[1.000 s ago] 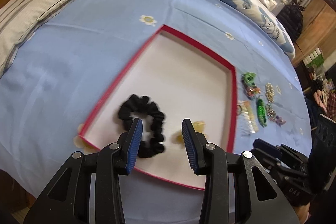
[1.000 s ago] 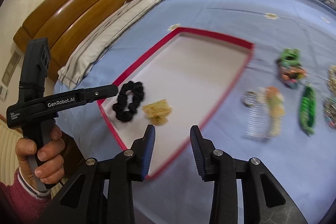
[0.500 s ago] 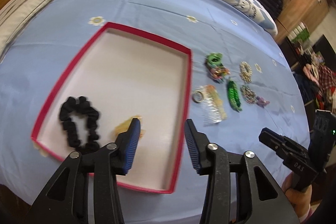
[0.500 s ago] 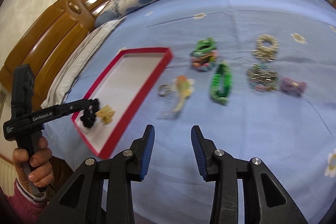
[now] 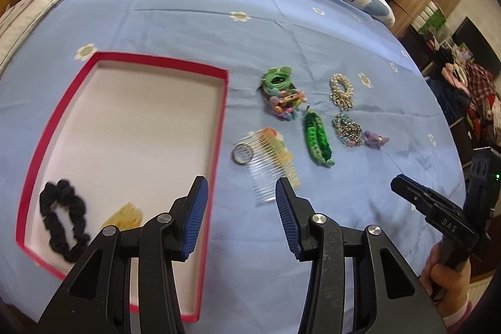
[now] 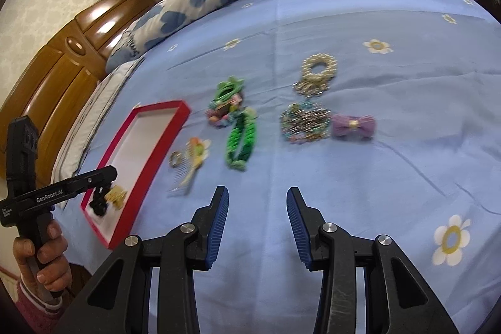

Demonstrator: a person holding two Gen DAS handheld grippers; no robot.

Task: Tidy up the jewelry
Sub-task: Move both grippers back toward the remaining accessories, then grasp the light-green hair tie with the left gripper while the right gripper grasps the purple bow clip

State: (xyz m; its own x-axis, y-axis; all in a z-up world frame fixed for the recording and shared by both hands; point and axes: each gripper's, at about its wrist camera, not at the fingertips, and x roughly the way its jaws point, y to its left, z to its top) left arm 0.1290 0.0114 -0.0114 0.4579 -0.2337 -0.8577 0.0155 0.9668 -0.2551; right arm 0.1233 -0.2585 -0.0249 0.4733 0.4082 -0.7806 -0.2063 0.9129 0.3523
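Red-rimmed tray holds two pieces; the rest waits on the bed sheet.

Left wrist view: left gripper (image 5: 241,210) is partly open and empty; black scrunchie (image 5: 64,219) and yellow clip (image 5: 125,216) lie at the near end of the tray (image 5: 220,127); comb (image 5: 269,168) lies just outside.
Right wrist view: right gripper (image 6: 256,221), also empty and partly open, faces the green braid (image 6: 241,140) and purple bow (image 6: 353,127), not yet sorted.

A red-rimmed shallow cardboard tray (image 5: 219,127) has a white floor. The light-blue cotton bedsheet (image 6: 391,177) carries white-and-yellow daisies; the braided bracelet (image 5: 317,138) is green.
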